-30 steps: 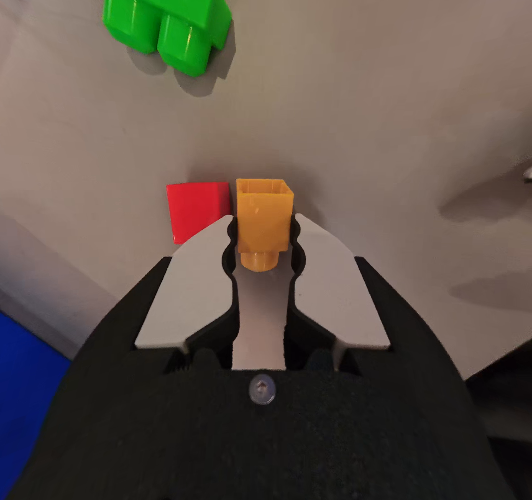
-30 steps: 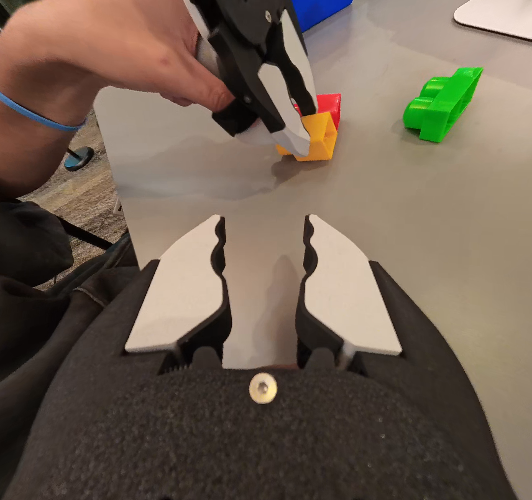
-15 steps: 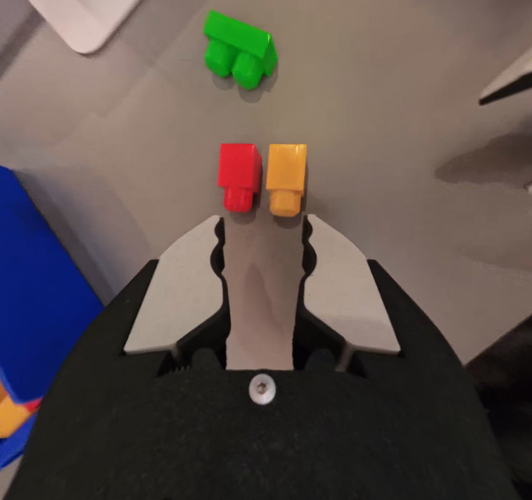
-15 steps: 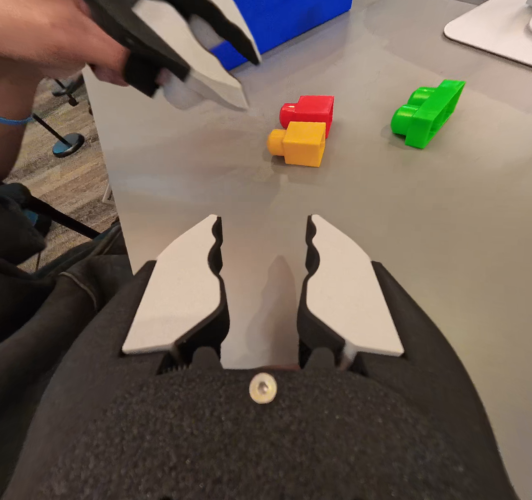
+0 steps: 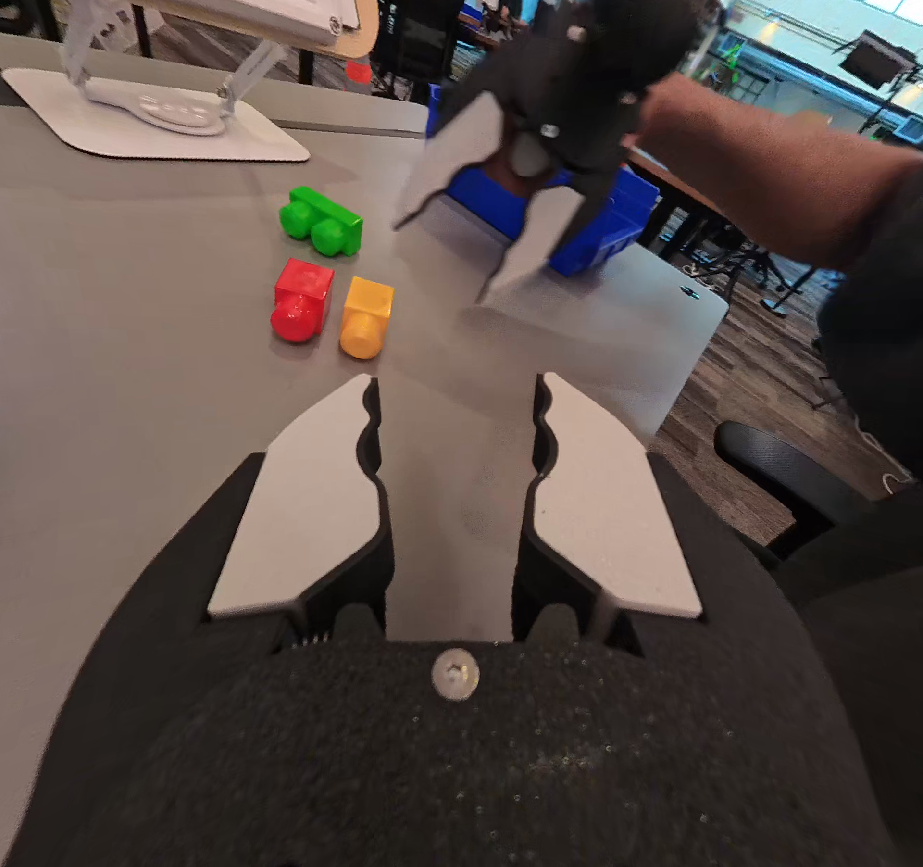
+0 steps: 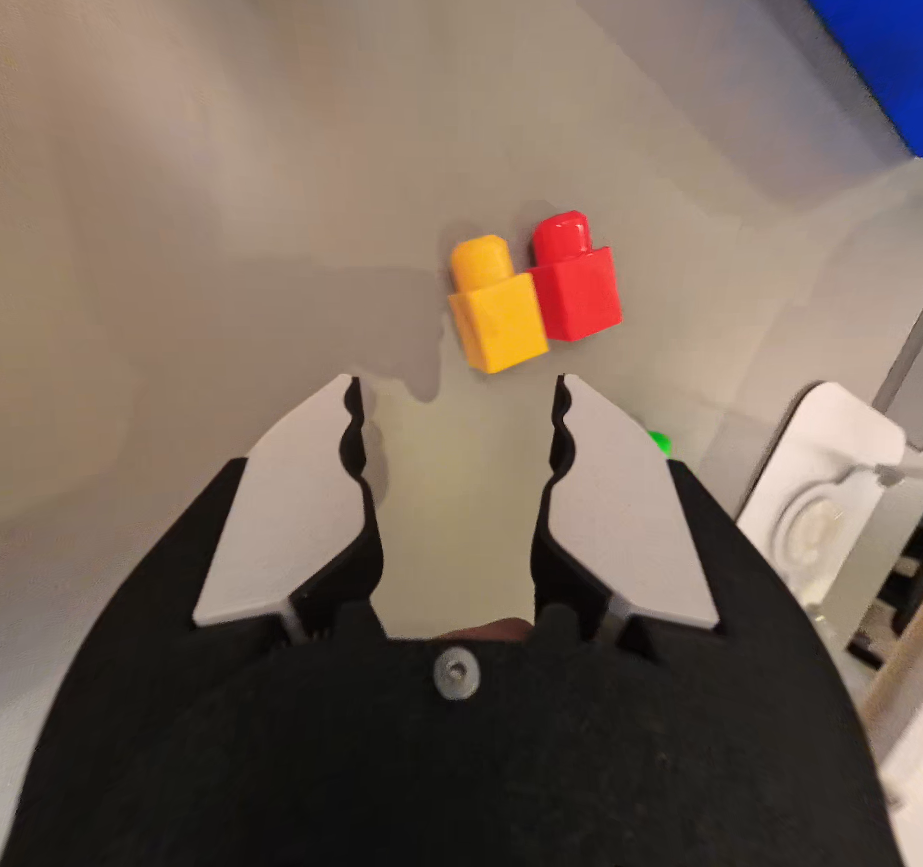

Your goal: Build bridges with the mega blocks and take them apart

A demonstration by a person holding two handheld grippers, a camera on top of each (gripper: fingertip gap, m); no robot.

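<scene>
Here the right gripper [image 6: 457, 383], fingers spread and empty, is hovering above the orange block [image 6: 499, 323] mid-frame and, by my reading, should be straddling its square body clear of the red block [image 6: 579, 293] touching it, while the left gripper [image 5: 455, 381] is waiting open-fingered near the tabletop [image 5: 125, 343].

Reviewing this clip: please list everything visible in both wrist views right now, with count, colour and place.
Green block: one, green, two studs, on its side, farthest of the three.
Red block: one, red, single stud, on its side, beside the orange one.
Orange block: one, orange-yellow, single stud, on its side.
Blue bin: one, blue, far table end.
Stand: one, white, table's far left, carrying a panel.
Table: one, grey.
Left gripper: open, empty, low over the table.
Right gripper: open, empty, above the small blocks.
</scene>
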